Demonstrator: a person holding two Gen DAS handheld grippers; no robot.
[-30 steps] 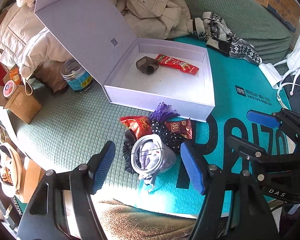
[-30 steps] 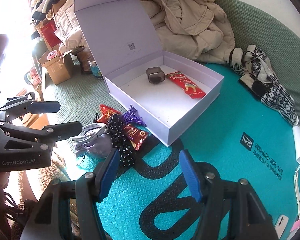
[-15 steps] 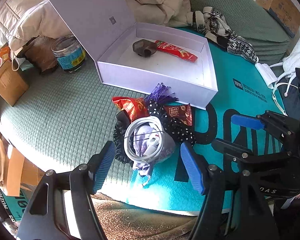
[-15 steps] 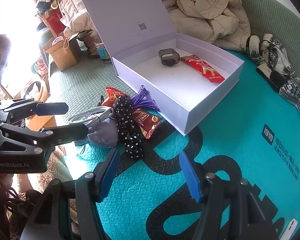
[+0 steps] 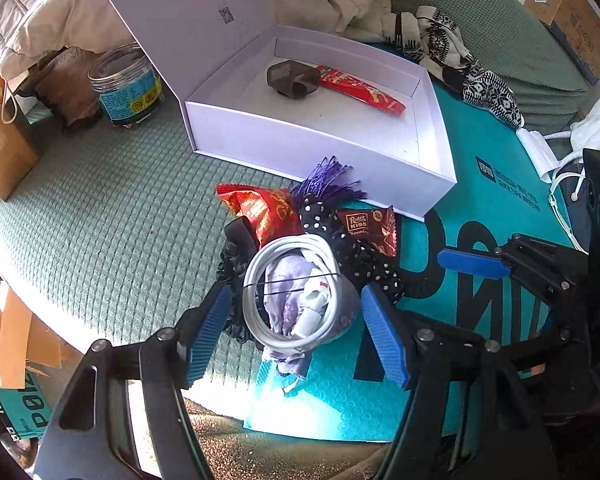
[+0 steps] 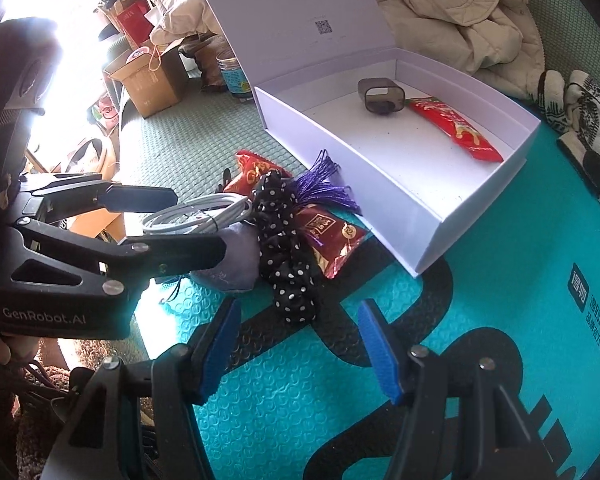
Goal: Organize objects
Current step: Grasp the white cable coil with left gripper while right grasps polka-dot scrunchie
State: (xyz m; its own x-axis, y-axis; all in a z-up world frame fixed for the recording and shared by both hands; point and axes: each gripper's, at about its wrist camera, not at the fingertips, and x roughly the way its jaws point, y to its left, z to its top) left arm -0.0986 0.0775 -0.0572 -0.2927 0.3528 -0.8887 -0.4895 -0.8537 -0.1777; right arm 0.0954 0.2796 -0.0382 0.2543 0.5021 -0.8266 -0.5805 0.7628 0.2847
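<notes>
White coiled cable (image 5: 290,286) tops a small heap of clutter beside an open white box (image 5: 440,160), framed by the spread blue-padded fingers of the left gripper (image 5: 296,332), which grip nothing. The right gripper (image 6: 300,348) hovers over the teal mat (image 6: 500,280), fingers parted and empty. Inside the box lie a dark case (image 5: 292,78) and a red snack packet (image 5: 360,90).
</notes>
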